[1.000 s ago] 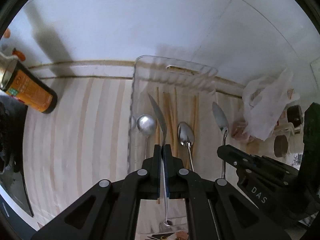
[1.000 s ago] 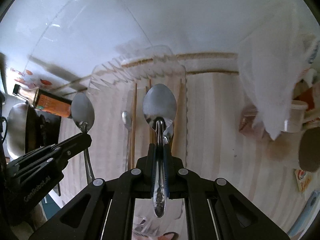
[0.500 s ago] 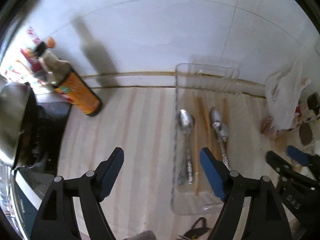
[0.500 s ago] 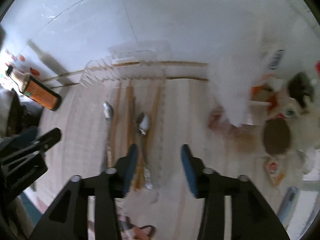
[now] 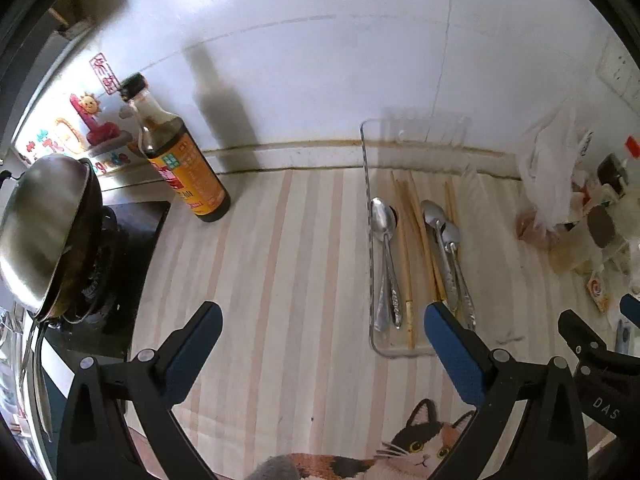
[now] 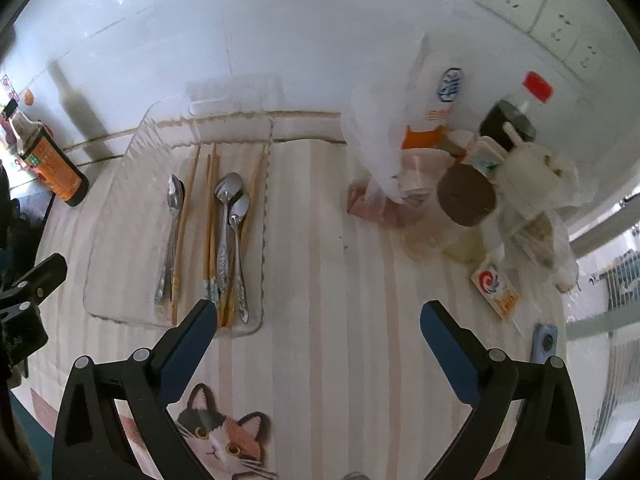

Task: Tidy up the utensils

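A clear plastic tray (image 5: 400, 350) (image 6: 120, 316) lies on the striped mat against the wall. In it lie metal spoons (image 5: 382, 220) (image 6: 228, 192) and several wooden chopsticks (image 5: 406, 240) (image 6: 210, 208), all lengthwise. My left gripper (image 5: 320, 322) is open and empty, raised above the mat to the left of the tray's near end. My right gripper (image 6: 318, 320) is open and empty, raised above the mat to the right of the tray's near end.
A soy sauce bottle (image 5: 180, 164) (image 6: 48, 160) stands at the left by the wall. A wok (image 5: 44, 232) sits on the stove at far left. A white plastic bag (image 6: 384, 120), bottles and jars (image 6: 468, 196) crowd the right. A cat picture (image 6: 224, 436) marks the mat's near edge.
Both grippers held a spoon over the tray a second ago. They opened, left the spoons in the tray, and have drawn back and up.
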Motion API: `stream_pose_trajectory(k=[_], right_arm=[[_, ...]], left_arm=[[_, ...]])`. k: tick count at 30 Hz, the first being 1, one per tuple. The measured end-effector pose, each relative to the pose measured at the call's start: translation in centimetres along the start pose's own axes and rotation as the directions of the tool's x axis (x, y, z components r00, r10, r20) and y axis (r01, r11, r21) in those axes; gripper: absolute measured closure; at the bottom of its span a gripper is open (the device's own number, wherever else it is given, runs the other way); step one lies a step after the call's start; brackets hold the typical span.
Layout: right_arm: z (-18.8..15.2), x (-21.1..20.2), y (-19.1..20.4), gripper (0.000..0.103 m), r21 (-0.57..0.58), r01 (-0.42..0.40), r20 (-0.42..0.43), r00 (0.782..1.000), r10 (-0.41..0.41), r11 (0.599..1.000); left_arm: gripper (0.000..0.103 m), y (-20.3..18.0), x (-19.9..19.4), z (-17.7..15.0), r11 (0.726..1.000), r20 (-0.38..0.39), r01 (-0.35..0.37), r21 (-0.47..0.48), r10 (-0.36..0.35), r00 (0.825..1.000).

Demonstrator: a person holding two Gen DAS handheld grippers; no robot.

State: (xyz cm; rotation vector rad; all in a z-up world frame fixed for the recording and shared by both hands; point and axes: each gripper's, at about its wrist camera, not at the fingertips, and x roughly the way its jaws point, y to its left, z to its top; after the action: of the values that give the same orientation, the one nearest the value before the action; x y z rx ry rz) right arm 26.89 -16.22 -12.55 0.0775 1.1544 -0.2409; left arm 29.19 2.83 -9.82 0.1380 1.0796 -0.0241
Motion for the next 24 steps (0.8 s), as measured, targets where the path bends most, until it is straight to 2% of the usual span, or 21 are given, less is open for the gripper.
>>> stream_pose_trajectory(k=[4,9,19,24], right_arm=[[-1.3,-2.8,-0.3,0.0,0.024,0.016,0.053,0.998,-0.017,1.0],[-3.6,-8.3,-0.7,0.0,0.054,0.035,0.149,0.988,-0.043,0.998],[-9.0,-19.2,-0.7,0.0,0.07,0.043,0.324,0.944,-0.064,0.997],[-11.5,-22.9,-1.5,0.0,0.078,0.015,0.372,0.927,-0.043,0.997]], left_arm=[[0.0,0.6,-3.2,-1.1,1.0,0.059,0.014,0.008,-0.015,0.998],[0.0,1.7,-7.9,-2.8,0.999,0.134,0.047,0.016,-0.049,0.99],[0.0,3.6,-16.6,-6.9,0.997,0.245,0.082,-0.003,-0.079,0.966],[0.0,3.9,-20.4,-8.9,0.995,0.295,0.096,-0.011,-0.089,0.951]])
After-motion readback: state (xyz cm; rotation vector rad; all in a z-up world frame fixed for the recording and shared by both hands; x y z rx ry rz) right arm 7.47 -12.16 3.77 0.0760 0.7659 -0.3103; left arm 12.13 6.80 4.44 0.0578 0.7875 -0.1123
